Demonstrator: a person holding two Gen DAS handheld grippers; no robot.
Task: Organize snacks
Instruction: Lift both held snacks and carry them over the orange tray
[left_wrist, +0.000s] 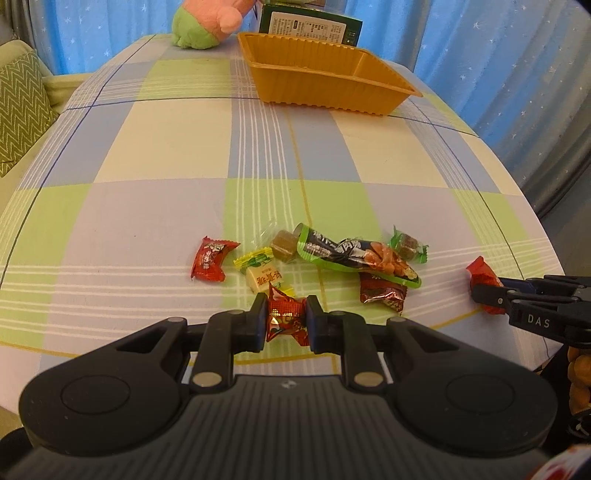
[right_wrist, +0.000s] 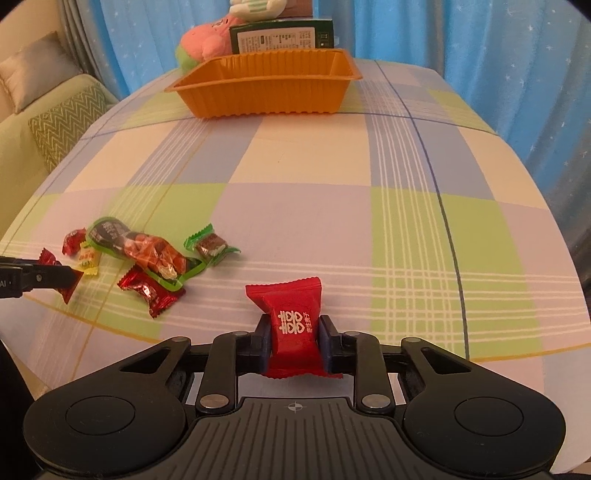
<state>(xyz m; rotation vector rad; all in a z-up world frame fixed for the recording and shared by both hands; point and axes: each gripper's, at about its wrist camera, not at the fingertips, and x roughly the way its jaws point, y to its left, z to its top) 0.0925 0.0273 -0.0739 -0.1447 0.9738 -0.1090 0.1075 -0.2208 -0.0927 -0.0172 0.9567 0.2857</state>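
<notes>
My left gripper is shut on a shiny red foil candy just above the near table edge. My right gripper is shut on a red candy pillow pack with white characters; it also shows at the right of the left wrist view. Several loose snacks lie on the cloth: a long green snack pack, a red candy, a yellow candy, a brown sweet, a dark red candy and a green-wrapped sweet. The orange tray stands empty at the far side.
The table wears a checked cloth. A pink-and-green plush toy and a green box stand behind the tray. A sofa with a zigzag cushion is on the left. Blue curtains hang behind.
</notes>
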